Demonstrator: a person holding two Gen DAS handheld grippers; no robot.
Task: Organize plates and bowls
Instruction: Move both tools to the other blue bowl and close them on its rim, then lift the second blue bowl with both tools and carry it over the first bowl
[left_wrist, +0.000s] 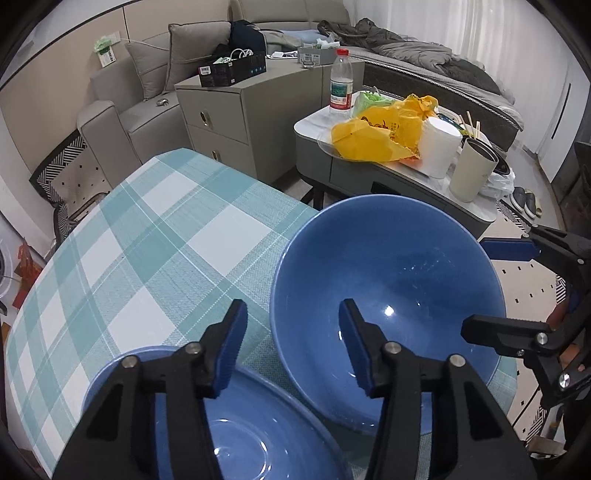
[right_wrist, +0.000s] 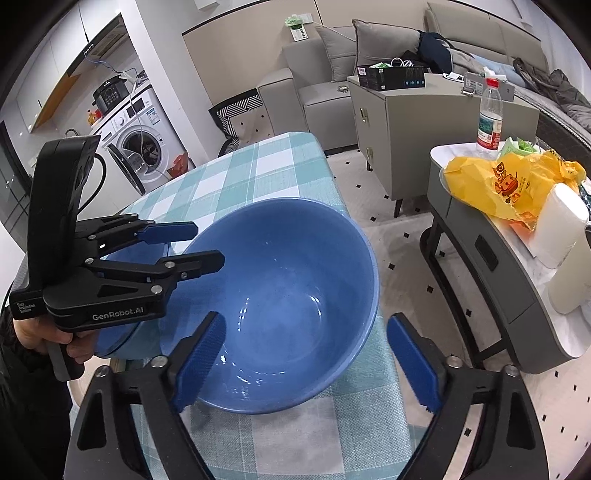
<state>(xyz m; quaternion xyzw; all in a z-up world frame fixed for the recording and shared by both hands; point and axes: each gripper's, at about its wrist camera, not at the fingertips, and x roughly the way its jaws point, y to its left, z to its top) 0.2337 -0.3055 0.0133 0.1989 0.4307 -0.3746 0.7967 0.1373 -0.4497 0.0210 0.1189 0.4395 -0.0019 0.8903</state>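
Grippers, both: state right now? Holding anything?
Left gripper: open, holding nothing, above the shallow blue ceramic plate.
Right gripper: open, holding nothing, its fingers either side of the large blue ceramic bowl.

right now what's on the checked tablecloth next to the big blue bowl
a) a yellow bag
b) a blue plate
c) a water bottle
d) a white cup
b: a blue plate lies beside the blue bowl on the tablecloth; the bag and bottle sit on the other table.
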